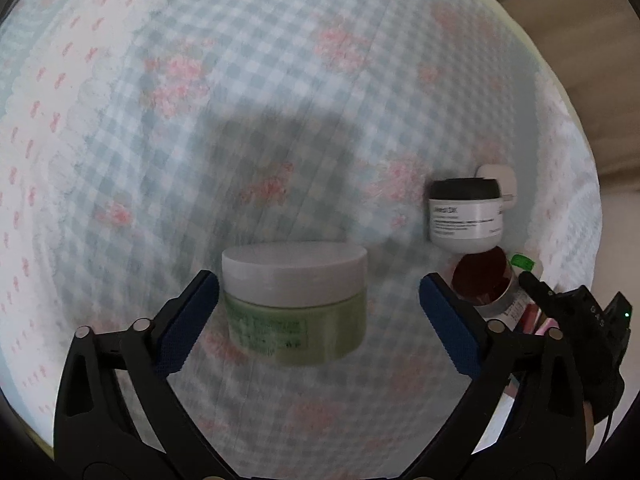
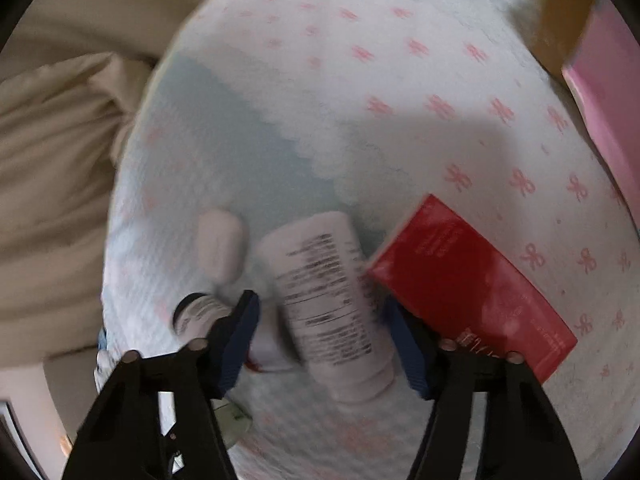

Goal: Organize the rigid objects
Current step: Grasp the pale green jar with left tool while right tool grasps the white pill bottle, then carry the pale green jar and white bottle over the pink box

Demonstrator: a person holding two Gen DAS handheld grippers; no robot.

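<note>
In the left wrist view, a green jar with a white lid (image 1: 295, 300) stands on the checked bedspread between the open jaws of my left gripper (image 1: 318, 302); the pads stand apart from it. A white jar with a black lid (image 1: 466, 214) and a dark red-lidded jar (image 1: 482, 278) stand to the right. In the right wrist view, a white bottle with printed text (image 2: 328, 300) lies between the open jaws of my right gripper (image 2: 320, 334). A red box (image 2: 472, 284) lies touching the bottle's right side. A small white case (image 2: 220, 244) lies to its left.
The bedspread (image 1: 280, 80) is blue-checked with pink flowers and a white bow-print border (image 2: 440, 80). A pink box (image 2: 608, 100) and a brown object (image 2: 564, 12) sit at the far right. Beige bedding (image 2: 52, 160) lies beyond the cloth's left edge. The other gripper's black body (image 1: 580, 320) is at the right.
</note>
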